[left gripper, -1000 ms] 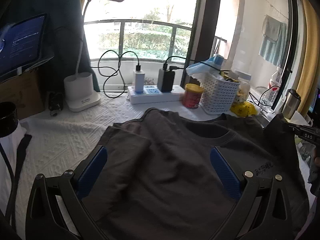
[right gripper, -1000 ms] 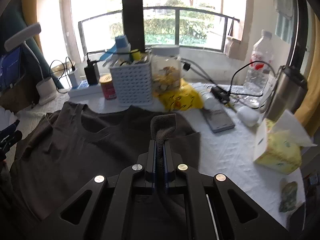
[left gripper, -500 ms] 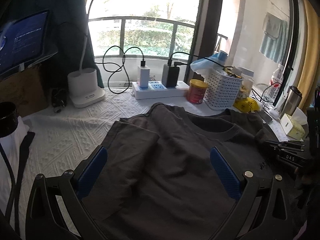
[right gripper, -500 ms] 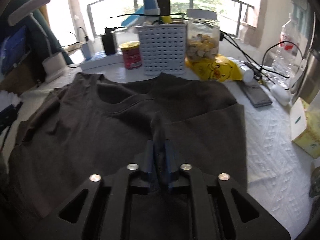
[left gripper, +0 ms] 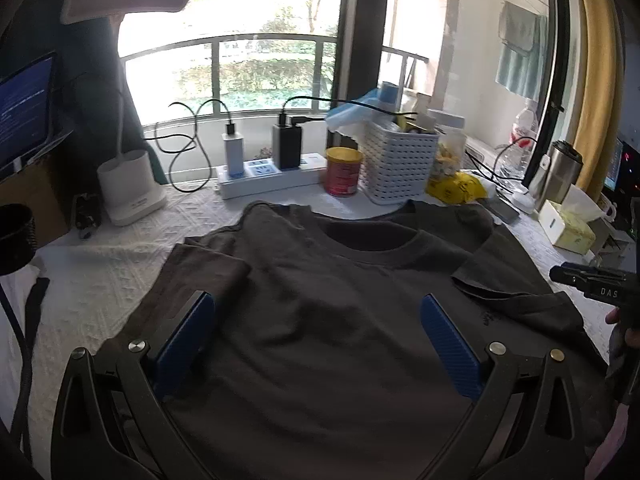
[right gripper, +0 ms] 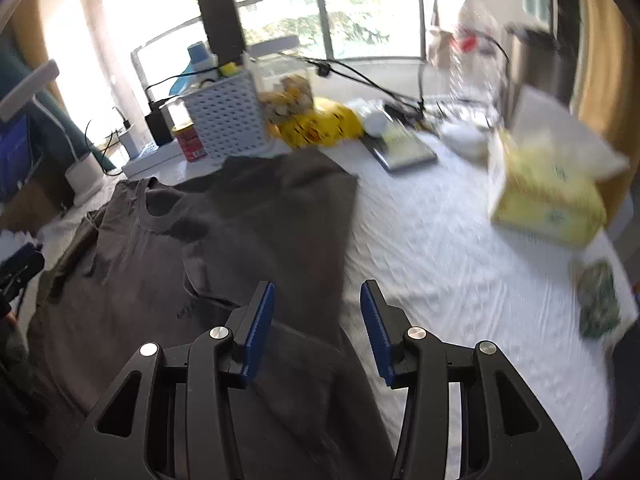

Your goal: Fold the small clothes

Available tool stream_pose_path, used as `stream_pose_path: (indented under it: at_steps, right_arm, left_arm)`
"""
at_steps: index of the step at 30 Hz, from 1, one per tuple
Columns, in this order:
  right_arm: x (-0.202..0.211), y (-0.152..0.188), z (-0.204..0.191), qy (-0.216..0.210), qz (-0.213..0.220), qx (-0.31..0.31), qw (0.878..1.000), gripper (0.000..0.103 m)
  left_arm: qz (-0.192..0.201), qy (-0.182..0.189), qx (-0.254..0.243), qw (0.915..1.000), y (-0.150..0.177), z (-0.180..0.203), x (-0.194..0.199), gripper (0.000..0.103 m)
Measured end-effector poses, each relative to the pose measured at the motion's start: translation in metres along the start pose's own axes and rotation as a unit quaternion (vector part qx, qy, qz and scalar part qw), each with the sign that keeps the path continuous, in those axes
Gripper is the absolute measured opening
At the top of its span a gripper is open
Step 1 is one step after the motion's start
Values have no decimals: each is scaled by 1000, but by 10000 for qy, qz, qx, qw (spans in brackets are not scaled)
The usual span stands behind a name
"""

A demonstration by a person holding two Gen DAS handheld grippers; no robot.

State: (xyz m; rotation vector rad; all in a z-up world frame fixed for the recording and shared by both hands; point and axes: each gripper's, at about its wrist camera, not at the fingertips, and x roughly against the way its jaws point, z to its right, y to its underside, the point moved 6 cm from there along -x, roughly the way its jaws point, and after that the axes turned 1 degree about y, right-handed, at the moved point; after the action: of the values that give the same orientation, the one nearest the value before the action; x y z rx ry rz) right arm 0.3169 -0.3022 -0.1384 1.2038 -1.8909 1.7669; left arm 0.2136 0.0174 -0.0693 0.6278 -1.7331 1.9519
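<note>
A white perforated basket [left gripper: 400, 160] crammed with small packets and a blue-capped item is standing at the back of the desk [left gripper: 100, 264], with one red can [left gripper: 343, 172] just beside it and a yellow tissue box [right gripper: 548, 196] sitting off to the right with a tissue sticking out. One dark grey T-shirt [left gripper: 320, 300] is lying spread on the desk, neckline toward the window and its right sleeve folded inward. The left gripper [left gripper: 316, 340] is hovering over the shirt's chest with jaws wide and holding nothing, while the right gripper [right gripper: 317, 320] is hanging over the shirt's right edge, jaws parted and holding nothing.
</note>
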Motion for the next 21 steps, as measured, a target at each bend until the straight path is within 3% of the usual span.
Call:
stream_pose_path:
  at_steps: [8, 9, 11, 13, 21]
  right_arm:
    - [-1, 27, -5, -253, -195, 22, 9995, 46]
    - [1, 28, -8, -270, -142, 80, 9995, 42]
    - [7, 29, -19, -250, -39, 359, 9990, 13]
    - [12, 31, -32, -70, 24, 793, 9968, 10]
    - [16, 50, -78, -306, -123, 1388, 9898, 8]
  left_arm:
    - [-43, 51, -107, 9999, 2, 16, 1, 101]
    - [-42, 52, -113, 9999, 2, 16, 2, 101]
    - [-31, 40, -119, 9999, 4, 15, 6, 101]
    - [-26, 26, -107, 9999, 4, 13, 8, 101]
    - [37, -17, 9, 10000, 11, -2, 24, 101]
